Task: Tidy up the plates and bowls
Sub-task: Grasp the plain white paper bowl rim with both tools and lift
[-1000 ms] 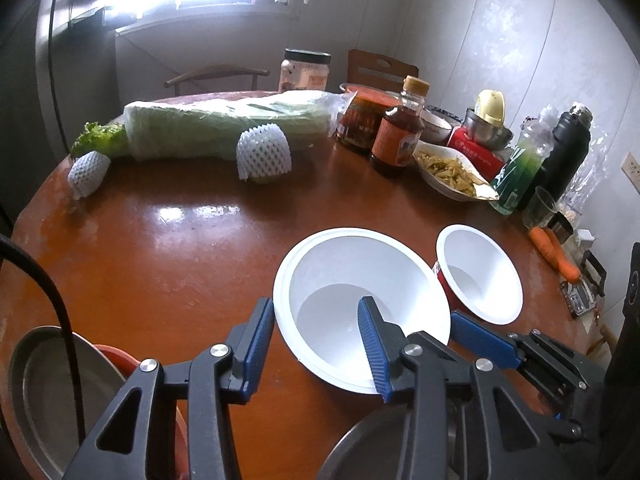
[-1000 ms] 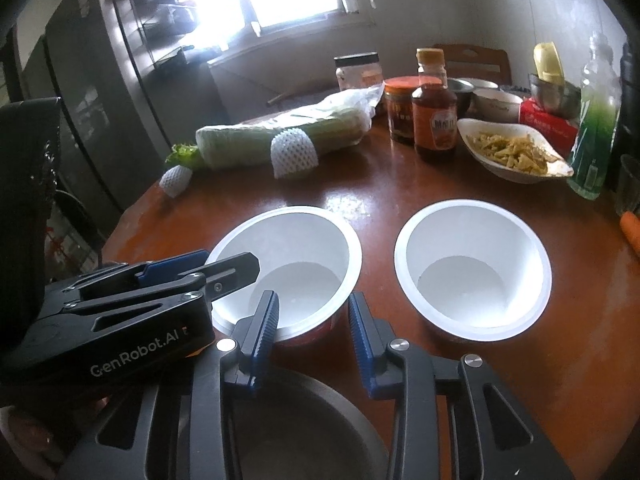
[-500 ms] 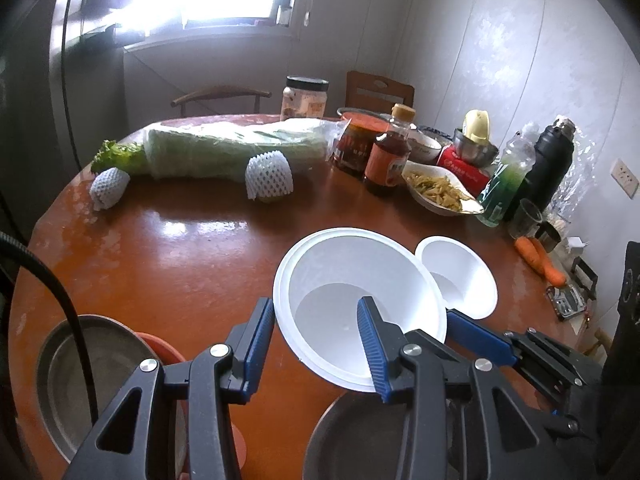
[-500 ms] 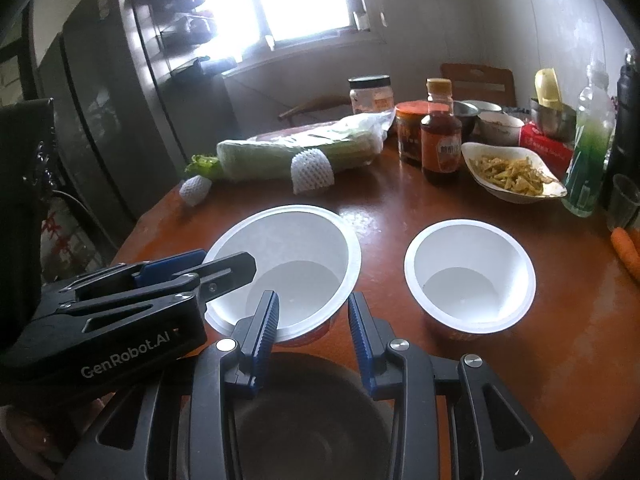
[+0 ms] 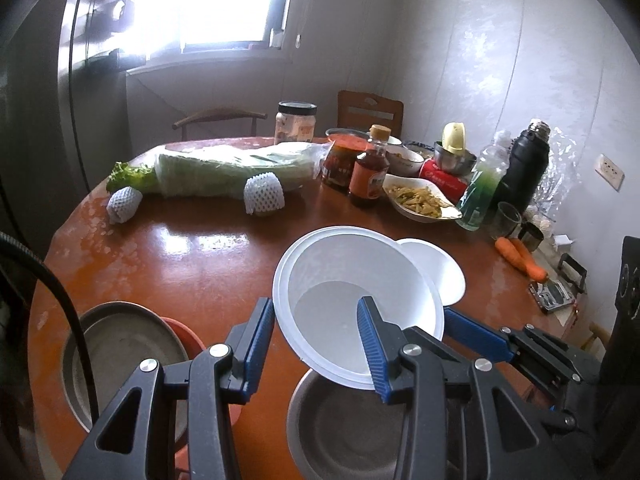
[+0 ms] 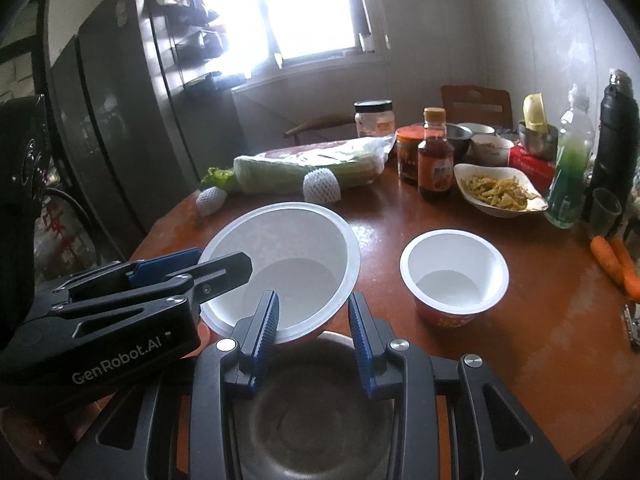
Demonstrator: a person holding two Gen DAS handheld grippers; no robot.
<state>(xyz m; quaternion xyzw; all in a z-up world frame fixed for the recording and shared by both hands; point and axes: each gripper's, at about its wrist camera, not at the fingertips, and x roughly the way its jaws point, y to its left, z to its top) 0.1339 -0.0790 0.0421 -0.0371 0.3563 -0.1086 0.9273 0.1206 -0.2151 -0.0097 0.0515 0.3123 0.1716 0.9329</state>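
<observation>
Left wrist view, large white bowl point(image 5: 352, 280) between left gripper point(image 5: 316, 340) fingers, spread apart, right gripper point(image 6: 314, 322) fingers likewise apart

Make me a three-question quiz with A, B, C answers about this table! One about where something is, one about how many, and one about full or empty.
1. Where does the small white cup with the red outside stand?
A) on the brown round table
B) inside a metal bowl
C) on a chair

2. How many orange carrots lie on the table?
A) one
B) two
C) five

3. The big white plastic bowl is:
A) full of soup
B) empty
C) upside down

Answers:
1 A, the cup sits on bare tabletop to the right of the big bowl.
2 B, two carrots lie side by side near the table's right edge.
3 B, the bowl opens upward and its white bottom shows bare.
</observation>
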